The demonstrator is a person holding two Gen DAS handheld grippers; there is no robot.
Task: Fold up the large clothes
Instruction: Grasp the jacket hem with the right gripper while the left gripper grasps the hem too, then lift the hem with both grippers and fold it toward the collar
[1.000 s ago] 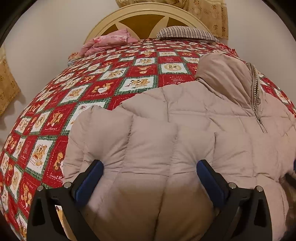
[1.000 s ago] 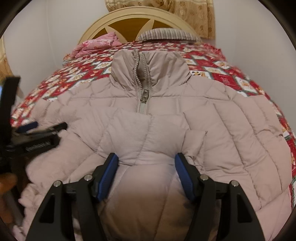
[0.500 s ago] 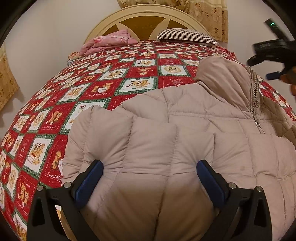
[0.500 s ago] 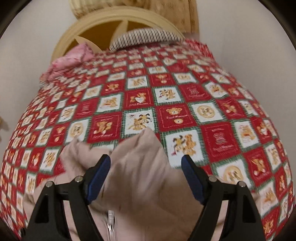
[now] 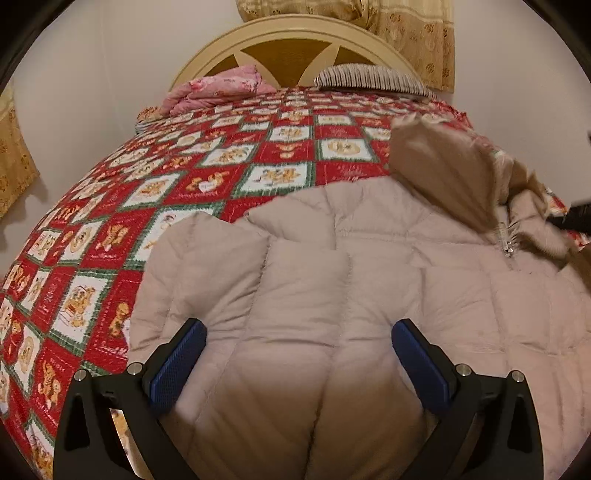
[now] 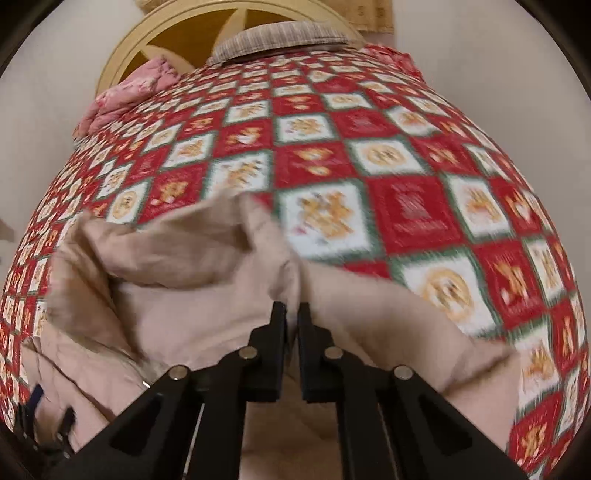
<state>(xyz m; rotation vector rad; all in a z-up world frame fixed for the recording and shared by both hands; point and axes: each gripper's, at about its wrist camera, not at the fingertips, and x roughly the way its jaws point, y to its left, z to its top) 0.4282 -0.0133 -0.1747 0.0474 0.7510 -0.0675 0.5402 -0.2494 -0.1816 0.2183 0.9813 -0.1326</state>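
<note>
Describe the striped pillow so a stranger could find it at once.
Start at the arched cream headboard at the far end of the bed. The striped pillow lies flat below its right half. Its dark and pale stripes distinguish it from the pink flowered bedding bundled on the left.

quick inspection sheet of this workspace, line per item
surface: bed with red patchwork quilt, mostly bare beyond the jacket
job's things: beige puffer jacket spread front up, zipper showing, fabric near the collar bunched and lifted
clutter: pink folded blanket and striped pillow at the headboard
grippers: left gripper open over the jacket; right gripper shut on a pinch of jacket fabric
cables: nothing seen
surroundings: pale walls, patterned curtain behind the headboard
</note>
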